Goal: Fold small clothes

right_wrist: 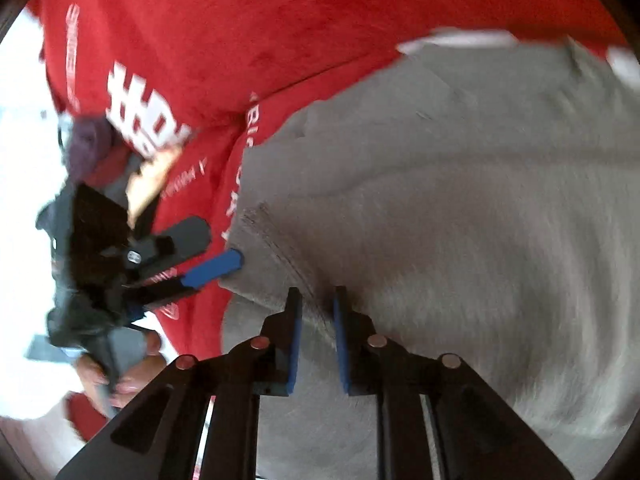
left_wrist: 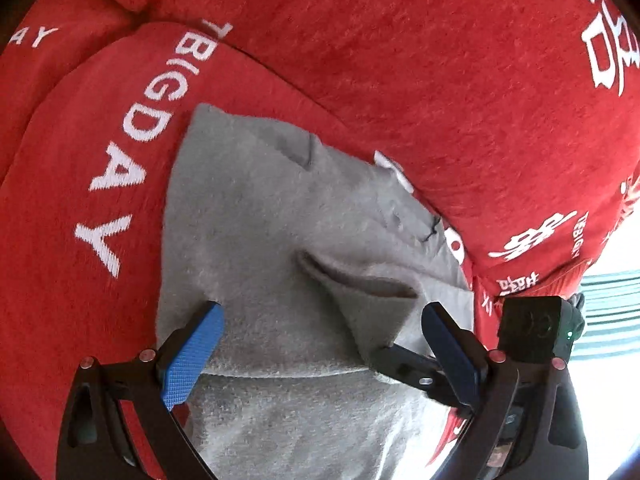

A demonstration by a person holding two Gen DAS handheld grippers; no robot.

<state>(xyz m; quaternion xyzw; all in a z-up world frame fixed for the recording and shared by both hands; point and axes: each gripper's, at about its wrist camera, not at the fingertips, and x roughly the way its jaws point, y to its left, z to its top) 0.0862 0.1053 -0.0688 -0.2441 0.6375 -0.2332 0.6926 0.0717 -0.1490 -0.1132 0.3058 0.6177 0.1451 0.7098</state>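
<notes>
A small grey fleece garment (left_wrist: 280, 216) lies rumpled on a red blanket. My left gripper (left_wrist: 323, 308) hovers over its near part, open wide, blue pads apart with nothing between them. My right gripper (right_wrist: 317, 308) is shut on a seamed fold of the grey garment (right_wrist: 460, 200) at its edge. In the left wrist view the right gripper (left_wrist: 384, 356) comes in from the right and pinches the cloth, a raised crease running from it. The right wrist view shows the left gripper (right_wrist: 224, 246) open at the garment's left edge.
The red blanket (left_wrist: 440, 60) with white lettering covers nearly everything around the garment and bunches up high behind it. A teal striped cloth (left_wrist: 612, 304) shows at the right edge. A person's hand (right_wrist: 120, 376) holds the left gripper's handle.
</notes>
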